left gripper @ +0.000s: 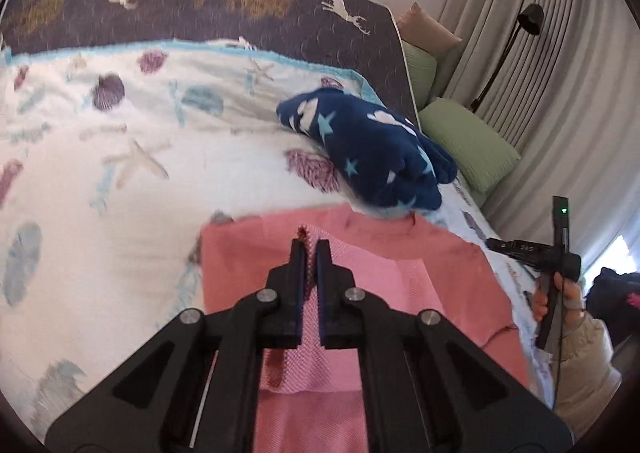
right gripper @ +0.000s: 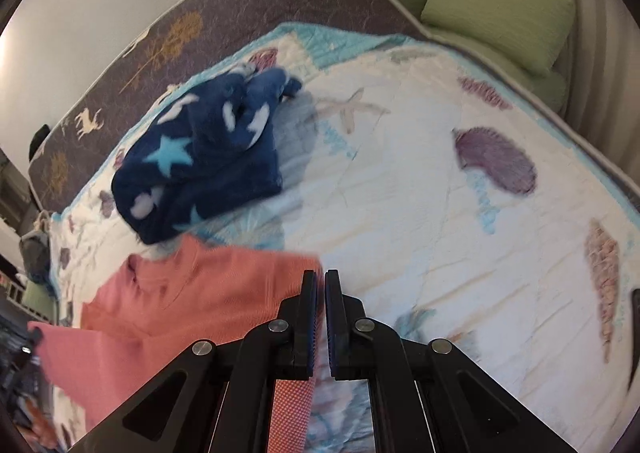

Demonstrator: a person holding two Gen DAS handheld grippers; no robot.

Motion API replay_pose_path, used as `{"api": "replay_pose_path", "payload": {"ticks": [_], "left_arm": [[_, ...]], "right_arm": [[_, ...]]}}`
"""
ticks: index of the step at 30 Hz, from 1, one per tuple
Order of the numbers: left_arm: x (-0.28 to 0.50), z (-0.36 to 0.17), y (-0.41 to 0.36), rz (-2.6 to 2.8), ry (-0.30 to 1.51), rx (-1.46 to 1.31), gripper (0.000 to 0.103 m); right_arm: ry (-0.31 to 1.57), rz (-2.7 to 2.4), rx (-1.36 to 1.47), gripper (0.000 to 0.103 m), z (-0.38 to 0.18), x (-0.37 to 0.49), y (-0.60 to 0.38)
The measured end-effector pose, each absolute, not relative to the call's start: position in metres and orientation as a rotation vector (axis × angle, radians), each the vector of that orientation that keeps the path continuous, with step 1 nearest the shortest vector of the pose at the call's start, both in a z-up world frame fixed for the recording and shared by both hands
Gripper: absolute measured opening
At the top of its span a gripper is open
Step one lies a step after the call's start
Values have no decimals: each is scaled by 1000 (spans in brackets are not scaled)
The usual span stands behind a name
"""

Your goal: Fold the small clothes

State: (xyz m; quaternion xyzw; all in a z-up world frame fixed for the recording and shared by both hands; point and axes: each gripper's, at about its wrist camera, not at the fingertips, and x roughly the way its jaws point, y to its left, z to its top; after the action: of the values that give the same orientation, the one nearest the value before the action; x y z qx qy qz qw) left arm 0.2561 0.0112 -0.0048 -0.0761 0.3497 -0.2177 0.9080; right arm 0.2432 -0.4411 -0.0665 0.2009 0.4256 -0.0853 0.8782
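While the pink top point(left gripper: 352, 265) lies flat on the quilt point(left gripper: 120, 157), we pinch it in both grippers: left point(left gripper: 311, 249) mid-cloth, right point(right gripper: 321, 279) seemingly at its right edge. The long axis runs away from us; the left sits nearer its middle.

a home bedroom: a bed point(left gripper: 240, 5) with a deer-print mattress cover, a seashell quilt point(right gripper: 400, 193) spread over it, green pillows point(left gripper: 468, 141) at its side, pleated curtains point(left gripper: 560, 53) and a black floor lamp point(left gripper: 530, 19).
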Motion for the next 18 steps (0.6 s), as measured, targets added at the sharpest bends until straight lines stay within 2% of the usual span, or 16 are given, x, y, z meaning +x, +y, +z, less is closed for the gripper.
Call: {"api": "replay_pose_path", "payload": {"ticks": [3,8,10,12,13,14,15,16,17,18], "left_arm": [[269,-17,8,-413,753,-142,6],[296,-78,5,-325,924,-98,6],[294,-91,8,-322,934,-111,6],[292,-90,11,-325,923,-132,6],[292,-88,11,-323,921,-129,6],[291,-86,10,-319,919,-117,6],[290,-84,8,-316,914,-104,6],[289,-84,6,-313,908,-88,6],[287,-83,4,-307,903,-66,6],[286,-84,3,-293,900,-45,7]], "right_arm": [[893,-194,435,3,-68,245,-450],[906,-164,478,6,-73,242,-454],[923,-98,431,6,-70,241,-442],[938,-85,371,15,-67,241,-433],[949,-90,357,31,-66,243,-430],[967,-95,358,52,-67,247,-429],[977,-96,366,58,-69,250,-427],[987,-91,364,59,-72,255,-424],[1002,-90,345,48,-75,259,-420],[1017,-94,305,25,-80,264,-414]]}}
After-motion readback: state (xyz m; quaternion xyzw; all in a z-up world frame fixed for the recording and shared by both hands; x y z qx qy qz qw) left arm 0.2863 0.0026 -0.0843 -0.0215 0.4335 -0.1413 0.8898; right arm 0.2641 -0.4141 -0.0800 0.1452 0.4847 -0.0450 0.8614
